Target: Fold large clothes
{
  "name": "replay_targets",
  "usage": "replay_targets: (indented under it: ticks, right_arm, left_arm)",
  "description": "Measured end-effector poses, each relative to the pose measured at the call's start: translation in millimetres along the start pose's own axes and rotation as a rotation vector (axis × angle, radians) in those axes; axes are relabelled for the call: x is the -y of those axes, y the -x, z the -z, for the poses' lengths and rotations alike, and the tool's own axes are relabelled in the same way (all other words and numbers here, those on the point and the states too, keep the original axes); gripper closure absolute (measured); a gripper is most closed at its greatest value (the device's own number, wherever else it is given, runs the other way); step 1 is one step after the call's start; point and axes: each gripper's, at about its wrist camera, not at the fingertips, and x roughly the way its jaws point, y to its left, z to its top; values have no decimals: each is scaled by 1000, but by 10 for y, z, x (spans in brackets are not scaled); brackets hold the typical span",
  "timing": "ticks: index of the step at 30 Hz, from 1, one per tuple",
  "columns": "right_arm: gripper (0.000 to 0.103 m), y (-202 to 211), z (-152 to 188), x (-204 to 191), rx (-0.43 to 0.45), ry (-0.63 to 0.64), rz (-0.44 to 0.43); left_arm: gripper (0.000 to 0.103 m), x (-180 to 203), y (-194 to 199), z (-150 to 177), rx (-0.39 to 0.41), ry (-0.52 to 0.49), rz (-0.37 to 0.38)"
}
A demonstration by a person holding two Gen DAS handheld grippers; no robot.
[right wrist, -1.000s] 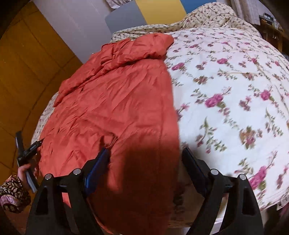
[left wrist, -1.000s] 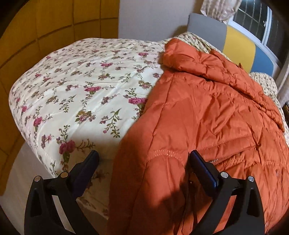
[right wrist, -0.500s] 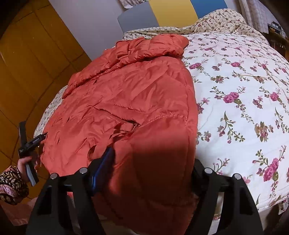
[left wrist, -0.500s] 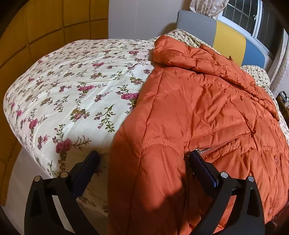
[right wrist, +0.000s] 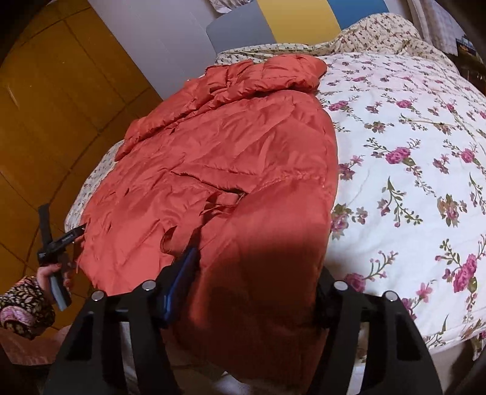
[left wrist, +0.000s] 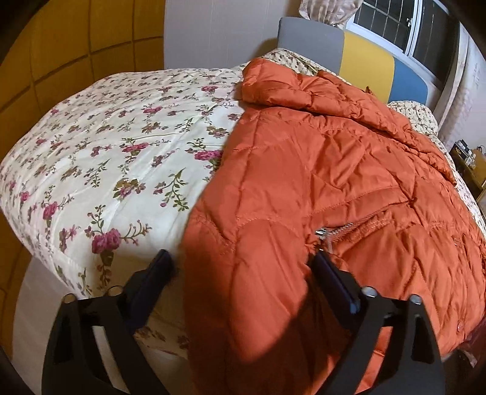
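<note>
Orange quilted jacket (left wrist: 319, 188) lies spread on bed w/ floral quilt (left wrist: 115, 158). Collar/hood end bunched toward headboard (left wrist: 309, 39); hem end hangs over near edge of bed, toward both cams.

L tool (left wrist: 243, 270): fingers (left wrist: 155, 273) wide apart, straddling near corner of jacket hem. One finger sits over the quilt just beside jacket's edge, other over orange fabric near a zip pull (left wrist: 320, 235). Can't tell if either pad touches cloth; nothing clamped.

R tool (right wrist: 258, 273): fingers (right wrist: 182, 273) also apart, spanning a hanging fold of the hem. Blue-padded finger is against the fabric on one side; other finger mostly hidden behind the fold. Not clamped on it.

R cam also shows L tool (right wrist: 65, 240) from the side, at far hem corner of jacket (right wrist: 231, 158), held by hand (right wrist: 50, 273) w/ patterned sleeve (right wrist: 22, 307). Its tips look just at jacket edge.

Quilt (right wrist: 410, 158) bare to one side of jacket. Yellow wall panels (right wrist: 45, 106) beyond bed; window (left wrist: 404, 27) above headboard.
</note>
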Motion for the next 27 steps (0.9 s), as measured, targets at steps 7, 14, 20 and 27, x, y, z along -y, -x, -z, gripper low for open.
replay_targets:
  ticks: [7, 14, 20, 27]
  right_arm:
    - [63, 68, 0, 188, 1, -90, -86]
    - [62, 133, 48, 292, -8, -141, -152]
    - [56, 139, 97, 246, -18, -112, -154]
    - [85, 266, 42, 156, 14, -76, -178]
  left_arm:
    - [58, 199, 115, 50, -18, -69, 18]
    - [41, 267, 125, 37, -23, -80, -3]
    - [22, 223, 48, 64, -35, -33, 14]
    - [85, 218, 180, 69, -43, -32, 84]
